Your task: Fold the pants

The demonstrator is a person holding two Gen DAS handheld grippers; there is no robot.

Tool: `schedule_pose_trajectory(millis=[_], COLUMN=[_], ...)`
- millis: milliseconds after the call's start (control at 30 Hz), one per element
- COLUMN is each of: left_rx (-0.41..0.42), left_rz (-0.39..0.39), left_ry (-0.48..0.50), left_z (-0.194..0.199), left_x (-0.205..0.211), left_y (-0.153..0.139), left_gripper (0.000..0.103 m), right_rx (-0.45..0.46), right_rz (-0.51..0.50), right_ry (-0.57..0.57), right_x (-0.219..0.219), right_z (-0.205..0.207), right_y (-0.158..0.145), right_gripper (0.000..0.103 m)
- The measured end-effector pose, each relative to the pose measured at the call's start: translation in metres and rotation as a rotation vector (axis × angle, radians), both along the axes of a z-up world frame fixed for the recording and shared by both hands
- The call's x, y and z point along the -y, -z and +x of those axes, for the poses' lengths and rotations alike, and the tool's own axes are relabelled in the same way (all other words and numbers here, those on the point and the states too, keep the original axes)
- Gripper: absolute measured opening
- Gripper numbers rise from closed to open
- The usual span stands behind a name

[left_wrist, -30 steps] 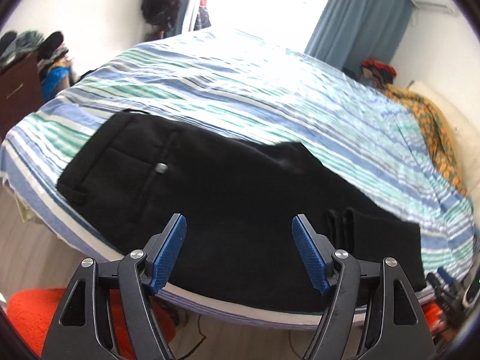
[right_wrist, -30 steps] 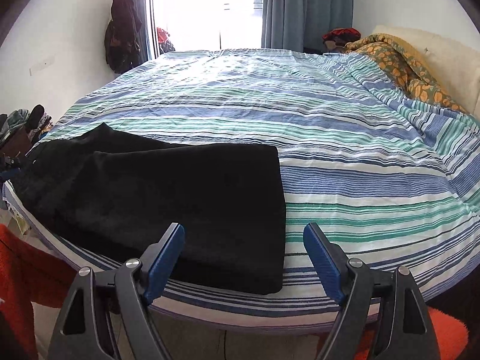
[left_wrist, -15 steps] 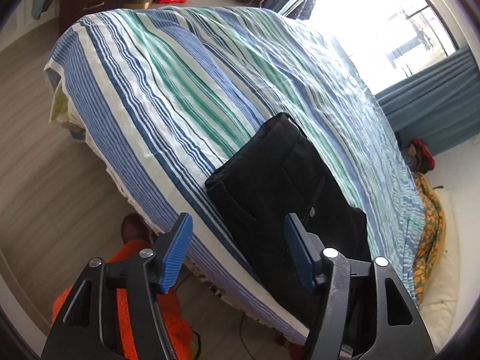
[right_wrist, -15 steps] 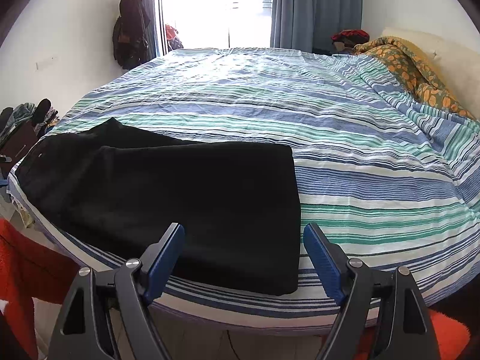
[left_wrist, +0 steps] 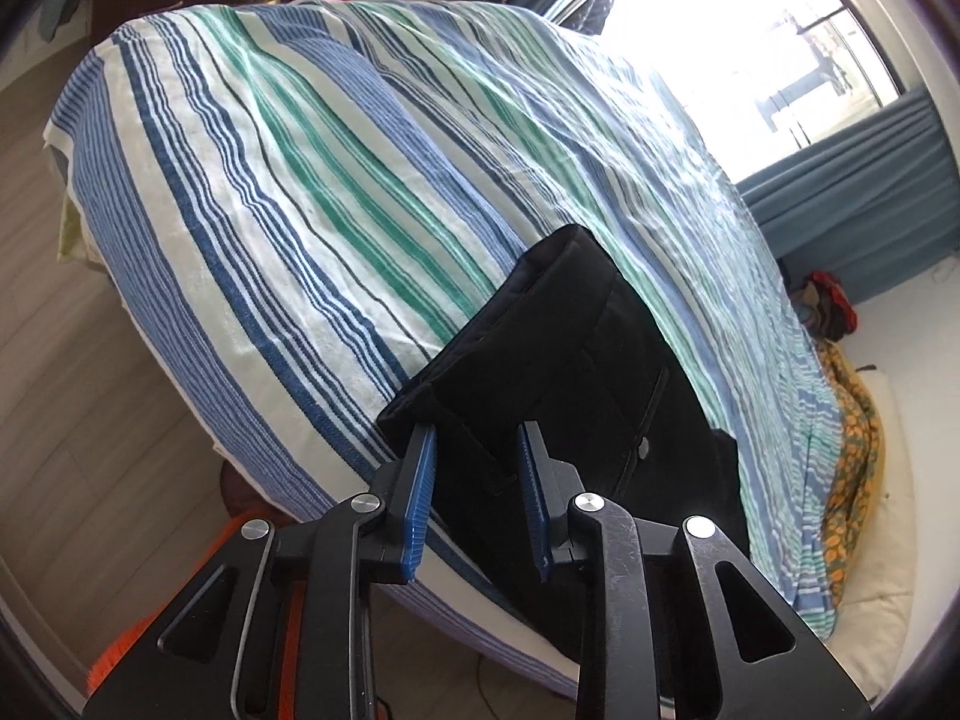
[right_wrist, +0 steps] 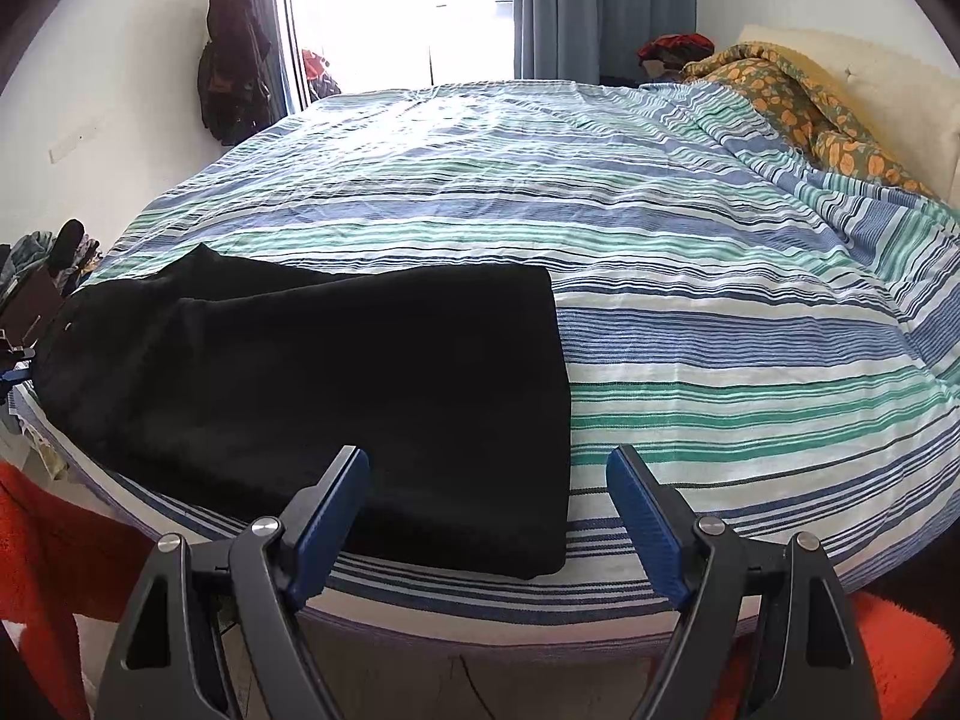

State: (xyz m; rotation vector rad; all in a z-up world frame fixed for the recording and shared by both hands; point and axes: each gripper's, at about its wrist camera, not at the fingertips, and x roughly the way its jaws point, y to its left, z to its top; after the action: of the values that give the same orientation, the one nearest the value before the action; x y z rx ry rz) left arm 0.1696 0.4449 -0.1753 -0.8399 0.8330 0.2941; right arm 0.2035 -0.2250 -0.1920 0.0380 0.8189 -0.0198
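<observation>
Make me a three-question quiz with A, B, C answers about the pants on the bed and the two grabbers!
1. Where do the black pants lie?
A. near the bed's front edge
B. on the pillow
C. on the floor

2. What colour are the gripper pads?
A. red
B. blue
C. yellow

3. How is the right gripper?
A. clamped on pants
B. open, holding nothing
C. holding a sock

Answers: 1 A, the pants rest on the striped bedspread by its edge; 2 B, the pads look blue; 3 B, its jaws stand wide and empty.

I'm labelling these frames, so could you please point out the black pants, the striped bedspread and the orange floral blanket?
pants (right_wrist: 360,396): right wrist view, on the flat folded leg panel.
bedspread (right_wrist: 690,276): right wrist view, on a bare striped part right of the pants.
blanket (right_wrist: 798,102): right wrist view, on its bunched top by the headboard.
</observation>
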Motion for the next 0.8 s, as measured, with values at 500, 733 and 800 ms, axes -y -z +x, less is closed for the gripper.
schedule_pose_trajectory(millis=[500, 733, 800], left_rx=[0.120, 0.216, 0.216], left_rz=[-0.253, -0.330, -0.313], left_ry=[-0.116, -0.155, -0.154], left_z=[-0.007, -0.010, -0.011], left_x=[-0.003, -0.009, -0.010], left_y=[0.046, 0.064, 0.063], left_gripper=[0.050, 0.047, 0.034], right_rx=[0.000, 0.005, 0.004], right_rz=[-0.033, -0.030, -0.025], right_ry=[-0.024, -0.006, 0.005], right_x=[-0.012, -0.007, -0.004], right_z=[-0.001, -0.004, -0.003], right_y=[0.001, -0.001, -0.001], right_gripper=[0.081, 0.081, 0.081])
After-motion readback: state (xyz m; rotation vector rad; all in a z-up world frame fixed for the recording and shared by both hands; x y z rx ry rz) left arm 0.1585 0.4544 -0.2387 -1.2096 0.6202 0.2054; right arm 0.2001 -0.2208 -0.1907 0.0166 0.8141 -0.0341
